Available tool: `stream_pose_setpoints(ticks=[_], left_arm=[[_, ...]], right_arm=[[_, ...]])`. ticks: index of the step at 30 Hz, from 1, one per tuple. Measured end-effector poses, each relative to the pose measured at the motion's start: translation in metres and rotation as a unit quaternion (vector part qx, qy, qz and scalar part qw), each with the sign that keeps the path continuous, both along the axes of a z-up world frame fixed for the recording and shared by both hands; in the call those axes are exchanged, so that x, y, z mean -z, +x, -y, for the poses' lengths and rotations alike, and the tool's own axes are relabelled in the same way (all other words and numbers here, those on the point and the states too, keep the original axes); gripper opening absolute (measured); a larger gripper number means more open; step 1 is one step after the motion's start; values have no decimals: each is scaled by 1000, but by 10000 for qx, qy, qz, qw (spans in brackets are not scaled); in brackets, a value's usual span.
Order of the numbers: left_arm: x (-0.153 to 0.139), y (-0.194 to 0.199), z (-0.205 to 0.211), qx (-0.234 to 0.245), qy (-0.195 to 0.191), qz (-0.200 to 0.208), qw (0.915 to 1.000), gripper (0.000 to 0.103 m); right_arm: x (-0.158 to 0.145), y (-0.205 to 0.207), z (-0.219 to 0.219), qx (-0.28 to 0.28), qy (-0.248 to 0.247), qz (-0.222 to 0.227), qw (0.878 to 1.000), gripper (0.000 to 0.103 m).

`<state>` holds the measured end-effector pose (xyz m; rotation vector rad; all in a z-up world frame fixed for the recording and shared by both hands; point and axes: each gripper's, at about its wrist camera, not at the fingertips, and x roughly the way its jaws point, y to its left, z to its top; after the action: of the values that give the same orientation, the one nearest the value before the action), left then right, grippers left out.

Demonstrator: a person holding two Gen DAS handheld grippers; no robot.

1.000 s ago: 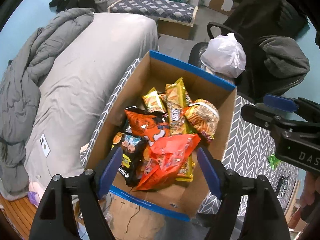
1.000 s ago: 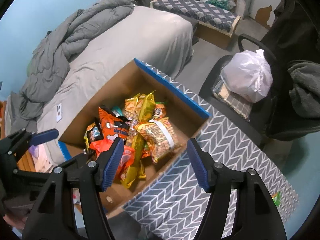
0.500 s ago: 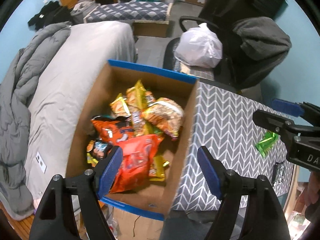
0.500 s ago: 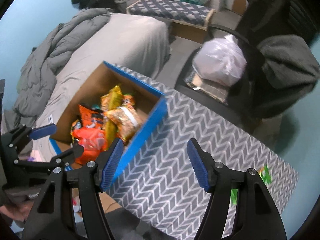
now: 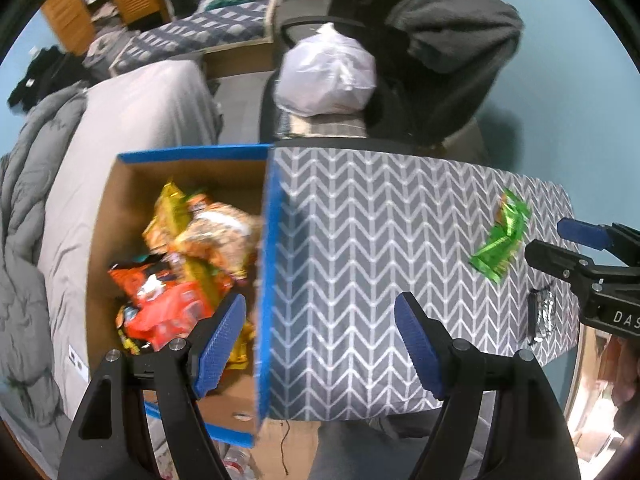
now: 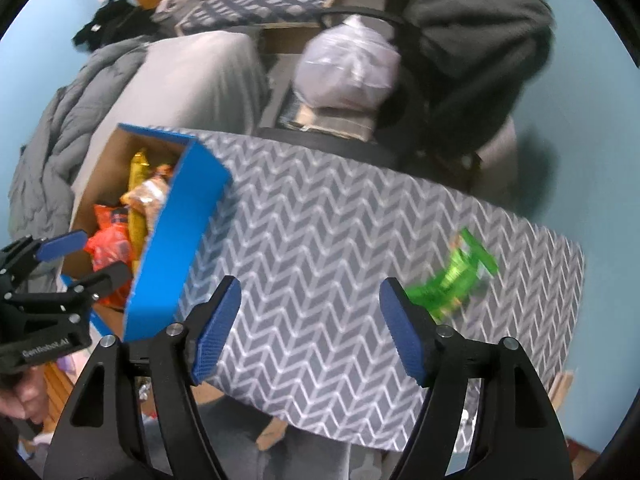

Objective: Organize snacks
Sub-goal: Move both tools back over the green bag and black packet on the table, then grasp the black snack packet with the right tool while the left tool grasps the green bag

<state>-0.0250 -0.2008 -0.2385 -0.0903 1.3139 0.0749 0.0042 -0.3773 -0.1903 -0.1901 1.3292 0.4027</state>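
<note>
Right gripper open, empty, near green snack packet at tabletop right edge; left gripper open. My risk: crinkly wrapper slips off edge.

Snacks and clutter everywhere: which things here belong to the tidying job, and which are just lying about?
Part of the job:
- cardboard box holding snack bags
- green snack packets loose on the chevron-patterned table
- left tool and right tool, both open and empty

Just lying about:
- white plastic bag on the chair
- grey bedding
- dark jacket
</note>
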Motion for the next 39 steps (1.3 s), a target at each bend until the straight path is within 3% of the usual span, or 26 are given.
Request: stream_pose_setpoints(ticks=[14, 24, 39], left_arm=[[14, 25, 96, 974, 99, -173, 9950, 78], [43, 35, 153, 1488, 239, -436, 9876, 78], [91, 48, 198, 1522, 93, -834, 9848, 78]], right_arm=[[20, -4, 137, 1203, -228, -233, 9922, 73], [62, -12, 217, 1815, -398, -525, 9812, 73], [140, -29, 243, 1797, -437, -1030, 9773, 73]])
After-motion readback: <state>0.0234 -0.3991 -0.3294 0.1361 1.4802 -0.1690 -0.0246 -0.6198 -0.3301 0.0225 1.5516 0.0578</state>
